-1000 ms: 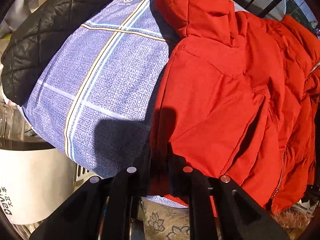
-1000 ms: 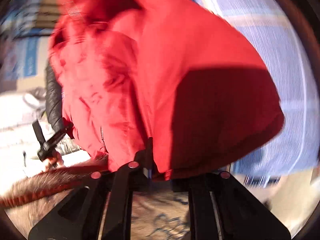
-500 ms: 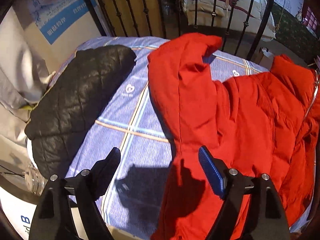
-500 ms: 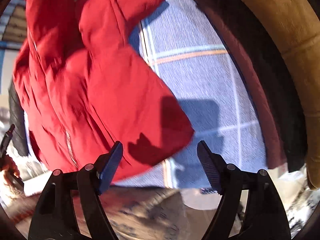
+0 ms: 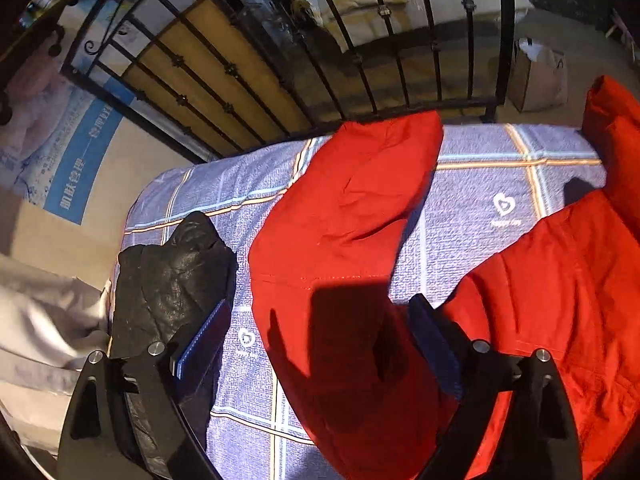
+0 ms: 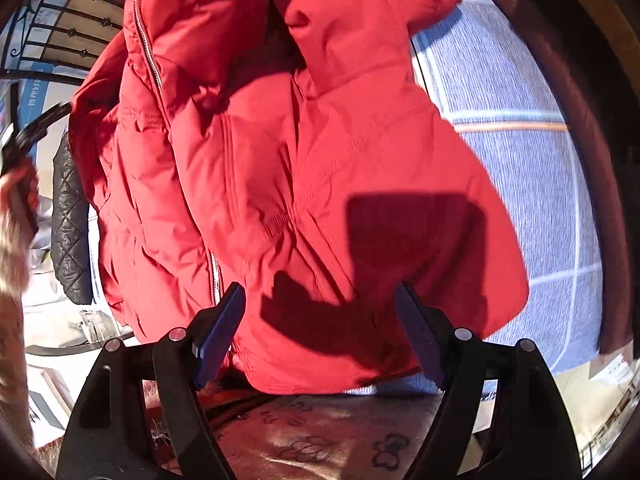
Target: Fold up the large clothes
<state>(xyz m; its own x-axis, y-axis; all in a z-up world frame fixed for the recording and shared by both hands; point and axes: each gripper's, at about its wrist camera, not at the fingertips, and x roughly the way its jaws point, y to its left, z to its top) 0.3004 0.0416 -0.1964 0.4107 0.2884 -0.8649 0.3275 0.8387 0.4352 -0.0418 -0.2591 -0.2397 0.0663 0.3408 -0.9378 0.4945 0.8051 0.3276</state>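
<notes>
A red puffer jacket point(image 5: 352, 248) lies spread on a blue checked bedsheet point(image 5: 476, 200), one sleeve stretching toward the headboard. My left gripper point(image 5: 320, 340) hovers above that sleeve; its jaws are opening and nothing is pinched between the blue pads. In the right wrist view the jacket's body point(image 6: 280, 152) fills the frame, its zipper point(image 6: 148, 56) running down the left. My right gripper point(image 6: 320, 332) stands open above the jacket's lower edge, holding nothing. The left gripper point(image 6: 28, 136) and a hand also show at the far left of that view.
A black quilted jacket point(image 5: 172, 280) lies at the sheet's left side, also seen as a black quilted jacket point(image 6: 70, 232) in the right view. A black iron headboard point(image 5: 360, 60) stands behind the bed. A patterned rug point(image 6: 320, 432) lies below the bed edge. A paper bag point(image 5: 536, 80) sits beyond the rails.
Both grippers were shut on the jacket's red fabric a second ago and have let go and opened. The left one has swung far back, bringing the headboard into view; the right one shifted slightly.
</notes>
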